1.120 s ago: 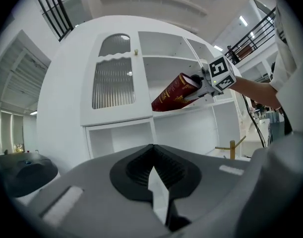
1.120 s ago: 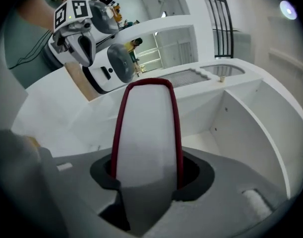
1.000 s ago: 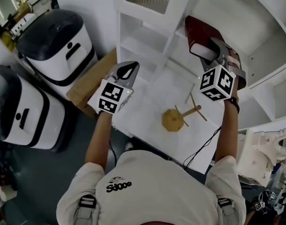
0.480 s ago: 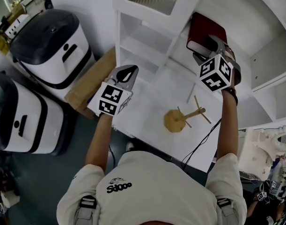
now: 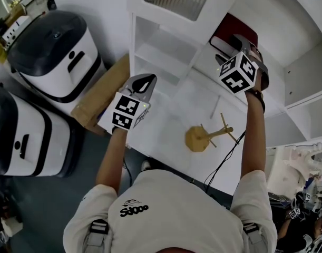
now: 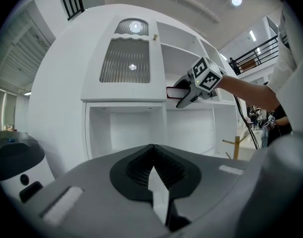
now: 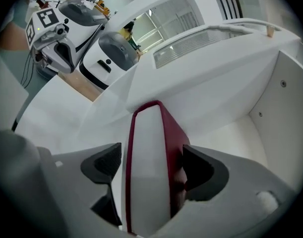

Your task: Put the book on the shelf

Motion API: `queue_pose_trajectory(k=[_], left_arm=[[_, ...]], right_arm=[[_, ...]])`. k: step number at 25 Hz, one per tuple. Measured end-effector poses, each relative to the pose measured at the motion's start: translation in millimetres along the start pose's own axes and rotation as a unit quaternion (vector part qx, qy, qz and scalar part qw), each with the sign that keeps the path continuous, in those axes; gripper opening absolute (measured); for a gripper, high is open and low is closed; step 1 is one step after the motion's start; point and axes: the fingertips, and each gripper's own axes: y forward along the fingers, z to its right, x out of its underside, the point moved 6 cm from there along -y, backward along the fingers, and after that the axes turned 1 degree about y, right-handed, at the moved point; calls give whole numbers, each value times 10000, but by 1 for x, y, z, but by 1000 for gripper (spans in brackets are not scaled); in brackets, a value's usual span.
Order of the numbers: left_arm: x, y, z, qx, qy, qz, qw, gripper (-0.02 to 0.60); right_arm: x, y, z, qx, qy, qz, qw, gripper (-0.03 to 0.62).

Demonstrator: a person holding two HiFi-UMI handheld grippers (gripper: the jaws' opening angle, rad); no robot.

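Release is getting under way at the white shelf unit (image 5: pixel 166 51). The right gripper (image 5: pixel 228 49) is reaching into the upper right compartment (image 7: pixel 240 133) with the dark red book (image 5: pixel 233 29) between its jaws, and those jaws have just been opening. In the right gripper view, the pad (image 7: pixel 102 163) at the left is standing clear of the page edge, with a sliver of white showing between them. The other pad is lying against the red cover without visibly squeezing. So the claw is standing wide around the book rather than clamping it.

The head view is showing the book's broad cover facing up, with most of it past the compartment's front edge. The left gripper view is showing it lying roughly level on the board, probably so that the shelf is taking the weight as the grip loosens. Whether the near end is fully resting there cannot be told, since the gripper is covering it.

The left gripper (image 5: pixel 144 81) is hanging well apart from the book, over the near-left part of the white worktop (image 5: pixel 176 107). It is pointing level at the shelf front with its jaws together on nothing, and is probably idle because one hand is enough here. The wooden peg stand (image 5: pixel 200 137) is sitting on the worktop, clear of both arms.

The task is looking nearly done. The next move is calling for a straight pull back, so that the pad touching the cover is not dragging the book out.
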Motion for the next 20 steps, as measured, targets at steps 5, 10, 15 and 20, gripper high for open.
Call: queue_pose_trajectory(k=[5, 10, 15, 20], left_arm=[[4, 10, 1, 80, -31, -60, 9999, 18], [-1, 7, 9, 105, 42, -71, 9999, 18], [0, -1, 25, -22, 46, -154, 9999, 18], [-8, -3, 58, -29, 189, -183, 9996, 18]], right_arm=[[3, 25, 3, 19, -451, -477, 9978, 433], [1, 18, 0, 276, -288, -46, 9992, 445], [2, -6, -10, 738, -275, 469, 9958, 443], [13, -41, -13, 970, -168, 949, 9906, 440]])
